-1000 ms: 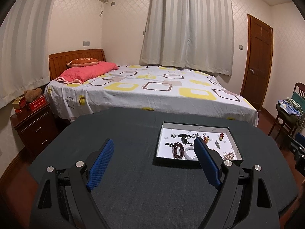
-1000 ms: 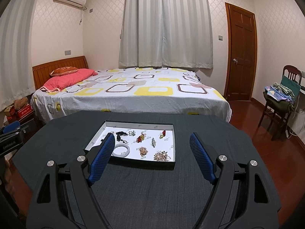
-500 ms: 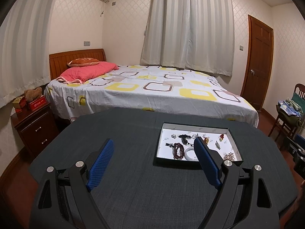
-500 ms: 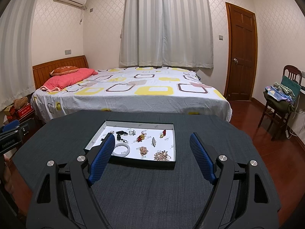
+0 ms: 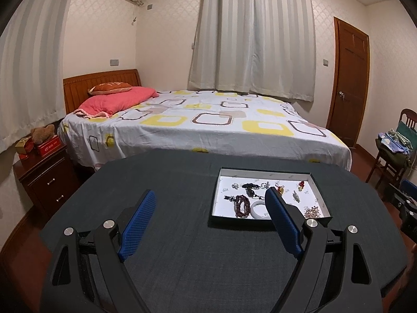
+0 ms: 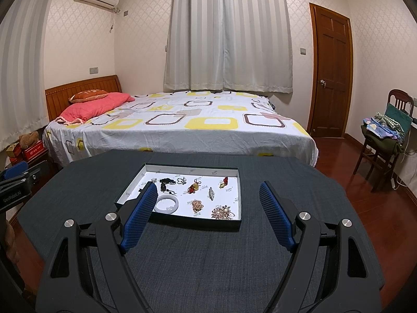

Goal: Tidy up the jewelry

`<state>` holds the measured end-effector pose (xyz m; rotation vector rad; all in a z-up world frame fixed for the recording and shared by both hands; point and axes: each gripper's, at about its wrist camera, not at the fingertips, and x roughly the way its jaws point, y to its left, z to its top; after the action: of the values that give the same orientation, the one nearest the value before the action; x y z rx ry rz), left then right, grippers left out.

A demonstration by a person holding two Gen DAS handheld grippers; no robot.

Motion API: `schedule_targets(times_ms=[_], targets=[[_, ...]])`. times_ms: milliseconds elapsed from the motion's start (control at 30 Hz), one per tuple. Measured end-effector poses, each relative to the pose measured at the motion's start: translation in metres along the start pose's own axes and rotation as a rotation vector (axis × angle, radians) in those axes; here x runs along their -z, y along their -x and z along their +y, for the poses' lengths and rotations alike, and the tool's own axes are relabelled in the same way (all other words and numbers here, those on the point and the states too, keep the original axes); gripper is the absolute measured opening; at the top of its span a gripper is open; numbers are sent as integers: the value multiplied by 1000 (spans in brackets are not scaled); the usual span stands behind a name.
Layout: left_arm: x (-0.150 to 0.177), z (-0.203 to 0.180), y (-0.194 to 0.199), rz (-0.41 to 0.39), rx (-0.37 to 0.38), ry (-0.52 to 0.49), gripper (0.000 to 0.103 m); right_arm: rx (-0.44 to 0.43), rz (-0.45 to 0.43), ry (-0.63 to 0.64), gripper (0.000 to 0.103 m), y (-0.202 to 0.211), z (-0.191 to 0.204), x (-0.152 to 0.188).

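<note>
A shallow black box with a white floor point(image 5: 316, 185) point(image 6: 235, 195) lies on the dark grey table point(image 5: 182, 234) point(image 6: 198, 255). It holds several jewelry pieces: a dark red bead bracelet point(image 5: 241, 206), a white bangle point(image 5: 258, 205) point(image 6: 166, 204), black cord pieces point(image 6: 166, 182), a red-gold charm point(image 6: 193, 187), pearl brooches point(image 6: 222, 212). My left gripper point(image 5: 211, 195) is open and empty, near and left of the box. My right gripper point(image 6: 208, 187) is open and empty, hovering just before the box. Its left finger hides the box's near left corner.
A bed point(image 6: 182, 125) stands beyond the table. A nightstand point(image 5: 44, 174) is at the left, a chair with clothes point(image 6: 383, 135) at the right, a door point(image 6: 331, 78) behind. The left gripper shows at the left edge of the right wrist view point(image 6: 15, 182).
Both views have shifted only slightly; the box sits a touch closer in the right wrist view. Both grippers stay open and empty.
</note>
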<state>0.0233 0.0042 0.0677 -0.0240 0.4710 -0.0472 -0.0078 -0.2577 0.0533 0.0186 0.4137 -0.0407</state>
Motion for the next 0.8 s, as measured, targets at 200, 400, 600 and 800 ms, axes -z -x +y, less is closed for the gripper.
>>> schedule_targets(times_ms=[200,400,600,800], targets=[[0,-1,2,-18,2,-3,83,0,2,0,79,-1,1,1],[0,-5,3,-45,-7,-28,85,0,3,1,79,-1,2,2],[-1,-6,4,-59,13,-30,85,0,2,1,79,-1,2,1],[0,-4,1,-44,12,-3,86,1,2,1,79,-1,2,1]])
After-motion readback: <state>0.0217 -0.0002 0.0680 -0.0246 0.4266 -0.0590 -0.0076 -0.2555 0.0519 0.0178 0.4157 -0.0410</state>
